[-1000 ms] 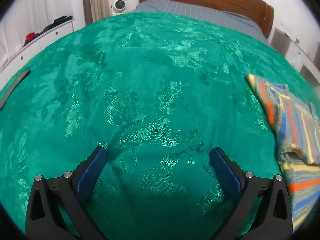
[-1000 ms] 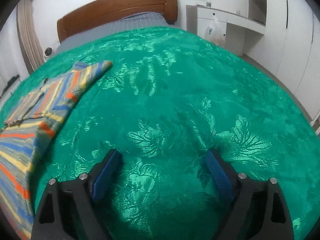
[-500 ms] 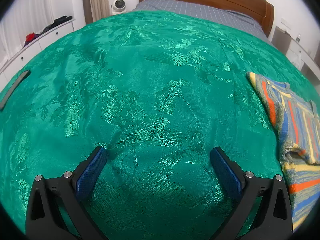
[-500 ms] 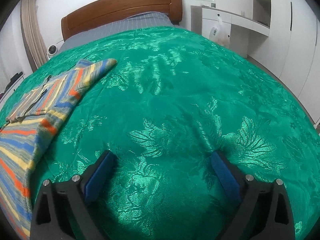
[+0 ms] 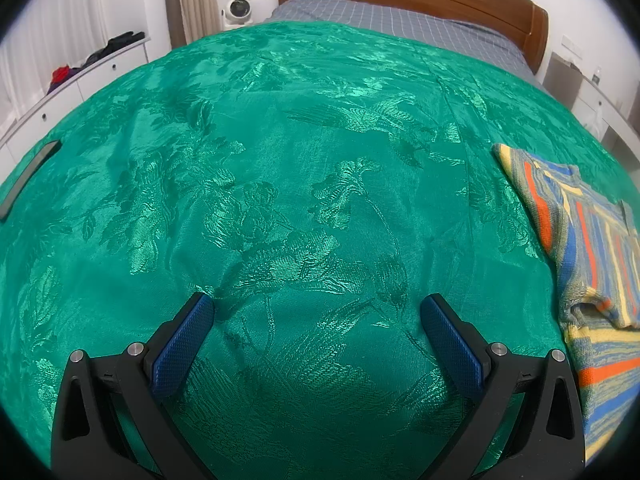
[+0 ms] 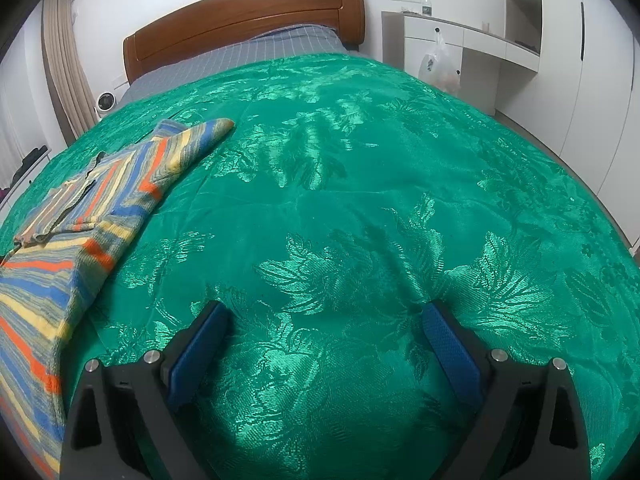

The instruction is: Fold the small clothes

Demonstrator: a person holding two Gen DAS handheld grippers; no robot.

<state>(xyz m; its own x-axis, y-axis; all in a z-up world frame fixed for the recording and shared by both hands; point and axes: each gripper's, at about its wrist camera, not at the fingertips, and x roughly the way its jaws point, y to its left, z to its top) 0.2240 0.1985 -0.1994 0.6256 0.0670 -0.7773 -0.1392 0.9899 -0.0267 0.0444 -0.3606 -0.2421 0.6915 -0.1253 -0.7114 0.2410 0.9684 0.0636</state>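
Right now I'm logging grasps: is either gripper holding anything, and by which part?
Nothing. The left gripper and right gripper are open over the green bedspread; the striped garment lies untouched.

Even, bright indoor light; sheen glints on green bedspread [image 5: 320, 160]; sharp focus; strong fisheye bending, dark vignette at corners.

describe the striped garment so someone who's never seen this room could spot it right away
Start at the bed with the wooden headboard, covered by a shiny green floral bedspread. The striped garment lies flat on that cover between the two grippers. It is the only multicoloured thing there: blue, orange, yellow and grey stripes against plain green.
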